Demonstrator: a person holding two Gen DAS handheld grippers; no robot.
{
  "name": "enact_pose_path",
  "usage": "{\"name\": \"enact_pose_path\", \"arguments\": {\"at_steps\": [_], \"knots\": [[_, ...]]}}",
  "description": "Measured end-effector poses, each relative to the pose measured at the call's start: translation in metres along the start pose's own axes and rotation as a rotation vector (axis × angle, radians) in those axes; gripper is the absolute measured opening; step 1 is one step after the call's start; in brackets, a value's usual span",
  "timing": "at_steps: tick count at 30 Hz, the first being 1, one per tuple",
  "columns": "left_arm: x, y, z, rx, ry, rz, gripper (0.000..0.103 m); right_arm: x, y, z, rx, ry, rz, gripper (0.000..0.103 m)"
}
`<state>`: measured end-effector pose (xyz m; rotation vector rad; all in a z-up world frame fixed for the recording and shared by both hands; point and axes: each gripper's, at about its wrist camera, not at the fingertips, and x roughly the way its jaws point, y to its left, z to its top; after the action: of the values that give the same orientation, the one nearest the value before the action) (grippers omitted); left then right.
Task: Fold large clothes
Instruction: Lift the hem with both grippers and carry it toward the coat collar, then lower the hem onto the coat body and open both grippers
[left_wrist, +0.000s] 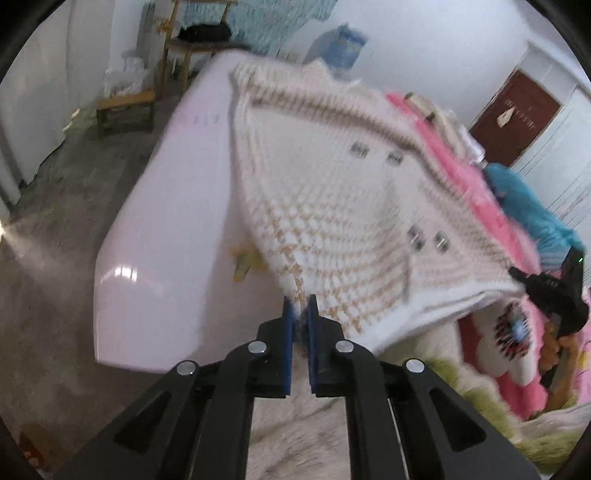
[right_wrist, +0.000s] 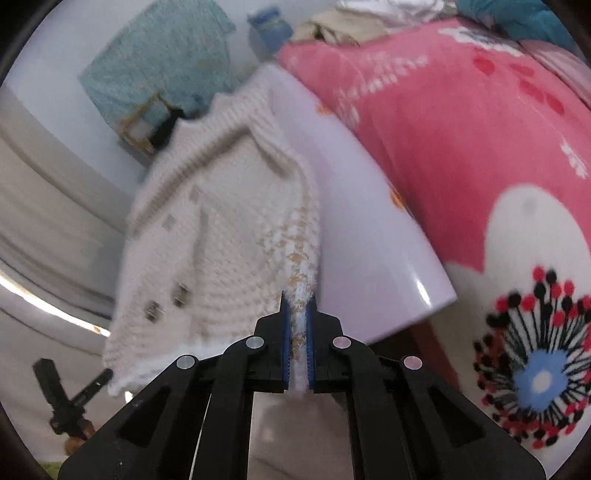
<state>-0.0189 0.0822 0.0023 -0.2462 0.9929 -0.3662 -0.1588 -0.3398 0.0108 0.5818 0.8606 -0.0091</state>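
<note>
A cream knitted cardigan (left_wrist: 332, 206) with a tan check hem and several metal buttons hangs stretched in the air above a pale pink table (left_wrist: 177, 206). My left gripper (left_wrist: 301, 306) is shut on one hem corner. My right gripper (right_wrist: 298, 306) is shut on the other hem edge of the cardigan (right_wrist: 221, 229), with white knit showing between its blue pads. The right gripper also shows in the left wrist view (left_wrist: 554, 291) at the far right, gripping the hem. The left gripper shows in the right wrist view (right_wrist: 74, 398) at lower left. The image is blurred by motion.
A pink flowered blanket (right_wrist: 461, 140) covers a bed beside the table. A teal cloth (left_wrist: 532, 206) and a pile of clothes (left_wrist: 443, 110) lie on it. A wooden stool (left_wrist: 125, 110) and a shelf (left_wrist: 192, 48) stand on the concrete floor. A brown door (left_wrist: 517, 114) is at the back right.
</note>
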Motion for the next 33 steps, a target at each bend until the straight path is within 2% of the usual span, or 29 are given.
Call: {"name": "enact_pose_path", "arguments": {"at_steps": [5, 12, 17, 24, 25, 26, 28, 29, 30, 33], "knots": [[-0.007, 0.001, 0.039, -0.019, -0.052, -0.059, 0.006, -0.005, 0.024, 0.033, -0.014, -0.063, 0.071, 0.005], [0.009, 0.022, 0.102, -0.116, -0.095, -0.121, 0.007, 0.027, 0.057, 0.094, -0.024, -0.131, 0.11, 0.006], [0.037, 0.037, 0.146, -0.16, -0.088, -0.119, 0.007, 0.068, 0.065, 0.134, -0.016, -0.112, 0.116, 0.007], [0.088, 0.061, 0.185, -0.22, -0.041, -0.115, 0.011, 0.139, 0.057, 0.173, 0.013, -0.062, 0.104, 0.012], [0.097, 0.068, 0.189, -0.247, -0.024, -0.131, 0.012, 0.144, 0.055, 0.174, 0.019, -0.053, 0.103, 0.013], [0.105, 0.076, 0.192, -0.284, -0.005, -0.148, 0.014, 0.154, 0.052, 0.176, 0.027, -0.041, 0.114, 0.019], [0.111, 0.087, 0.194, -0.333, -0.006, -0.154, 0.026, 0.171, 0.044, 0.178, 0.035, -0.022, 0.123, 0.033], [0.111, 0.091, 0.194, -0.345, -0.02, -0.138, 0.029, 0.173, 0.042, 0.179, 0.036, -0.025, 0.109, 0.05], [0.108, 0.097, 0.195, -0.357, -0.041, -0.124, 0.033, 0.174, 0.038, 0.18, 0.035, -0.04, 0.092, 0.056], [0.095, 0.107, 0.194, -0.384, -0.093, -0.125, 0.033, 0.165, 0.033, 0.18, 0.035, -0.065, 0.091, 0.056]]}}
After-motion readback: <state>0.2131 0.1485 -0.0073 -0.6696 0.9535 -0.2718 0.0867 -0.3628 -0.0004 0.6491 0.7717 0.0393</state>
